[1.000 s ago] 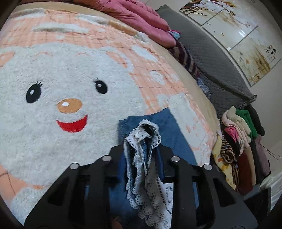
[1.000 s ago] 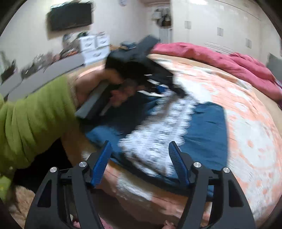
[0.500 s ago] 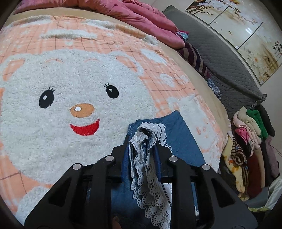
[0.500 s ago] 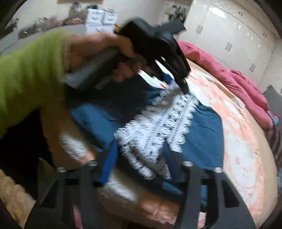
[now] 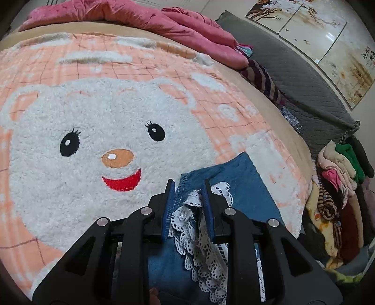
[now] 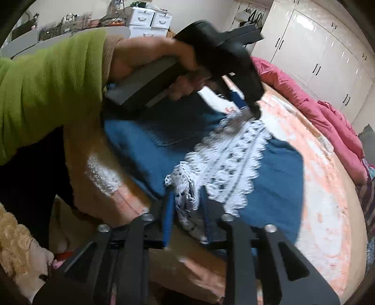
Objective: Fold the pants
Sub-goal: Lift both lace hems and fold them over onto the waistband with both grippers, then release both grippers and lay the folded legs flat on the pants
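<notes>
Blue denim pants (image 6: 276, 169) with a white lace trim (image 6: 232, 159) lie on the bear-face blanket (image 5: 93, 131) near the bed's front edge. My left gripper (image 5: 188, 185) is shut on a bunch of the lace hem (image 5: 192, 206) and denim, held just over the blanket; it also shows in the right wrist view (image 6: 243, 103), held by a hand in a green sleeve. My right gripper (image 6: 186, 194) is shut on the other end of the lace trim at the pants' near edge.
A pink quilt (image 5: 164, 25) lies along the far side of the bed. A grey quilted headboard (image 5: 304, 89) and a pile of clothes (image 5: 337, 187) are at the right. White wardrobes (image 6: 316, 47) and drawers (image 6: 150, 21) stand behind.
My right gripper moved in and closed on the lace trim. My left gripper, still holding the hem, moved forward over the blanket and lowered.
</notes>
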Demonstrator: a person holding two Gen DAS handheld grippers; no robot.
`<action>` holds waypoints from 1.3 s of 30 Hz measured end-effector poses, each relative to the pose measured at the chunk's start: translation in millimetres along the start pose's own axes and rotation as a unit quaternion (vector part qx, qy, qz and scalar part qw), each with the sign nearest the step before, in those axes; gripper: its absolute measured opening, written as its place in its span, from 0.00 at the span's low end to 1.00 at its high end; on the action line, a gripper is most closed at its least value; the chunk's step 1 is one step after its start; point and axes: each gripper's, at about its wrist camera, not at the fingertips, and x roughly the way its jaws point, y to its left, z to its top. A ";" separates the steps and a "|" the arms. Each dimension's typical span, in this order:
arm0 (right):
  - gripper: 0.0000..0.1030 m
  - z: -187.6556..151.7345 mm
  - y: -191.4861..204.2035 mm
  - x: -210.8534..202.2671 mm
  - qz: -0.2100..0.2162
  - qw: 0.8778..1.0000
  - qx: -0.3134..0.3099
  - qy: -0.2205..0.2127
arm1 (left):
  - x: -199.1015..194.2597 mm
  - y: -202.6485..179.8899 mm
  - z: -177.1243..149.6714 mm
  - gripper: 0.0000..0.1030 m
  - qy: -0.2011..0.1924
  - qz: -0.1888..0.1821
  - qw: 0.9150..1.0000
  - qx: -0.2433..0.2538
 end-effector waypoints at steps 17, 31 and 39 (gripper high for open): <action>0.55 -13.6 -81.5 -18.3 -0.024 0.983 0.184 -0.008 | -7.4 -59.9 -25.2 0.36 0.015 0.033 0.993 0.109; 0.59 -25.0 -74.2 12.3 -0.019 0.976 0.214 0.020 | 13.6 -60.4 -40.1 0.57 0.030 0.068 0.988 0.137; 0.84 -23.7 -84.2 -21.4 -0.009 0.969 0.247 -0.020 | -12.8 -72.4 -43.2 0.83 0.010 0.068 0.989 0.133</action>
